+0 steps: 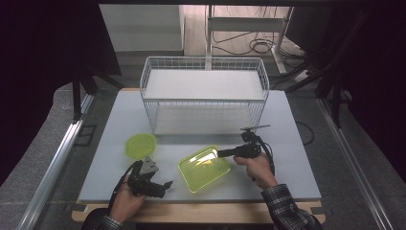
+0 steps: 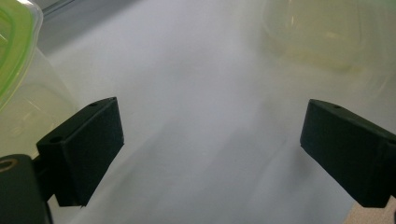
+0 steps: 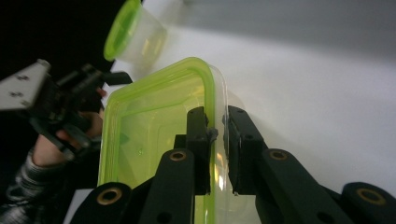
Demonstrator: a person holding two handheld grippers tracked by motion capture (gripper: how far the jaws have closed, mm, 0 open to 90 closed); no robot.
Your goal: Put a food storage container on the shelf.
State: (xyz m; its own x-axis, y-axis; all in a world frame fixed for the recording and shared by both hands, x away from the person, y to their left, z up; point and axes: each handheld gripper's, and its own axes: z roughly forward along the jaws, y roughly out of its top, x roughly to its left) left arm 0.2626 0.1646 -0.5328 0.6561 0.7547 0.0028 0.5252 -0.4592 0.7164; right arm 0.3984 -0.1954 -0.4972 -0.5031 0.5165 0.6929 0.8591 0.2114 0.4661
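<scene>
The wire rack (image 1: 205, 93) stands at the far middle of the grey table (image 1: 287, 182), and everything else is placed from it. It has two levels, an upper white shelf and a lower one at table height, and both look bare, so nothing has been stowed yet if the rack is the goal, which I judge likely.

In front of the rack, toward its right half, sits the rectangular green-rimmed container (image 1: 204, 168), tilted so that its near corner points to the table's near edge. The right gripper (image 1: 223, 153) has it by the rim on the side nearest the rack: in the right gripper view the jaws are nearly together, one inside the wall and one outside, pinching the container (image 3: 154, 140). So the grasp seems made; the lift and the carry to a shelf are left.

In front of the rack's left corner lies the round green container (image 1: 140, 145), untouched. It looks like the second item to move.

Nearest the person, well in front of the rack's left half, the left gripper (image 1: 160, 188) hangs just above the table with its jaws spread wide and nothing between them.
</scene>
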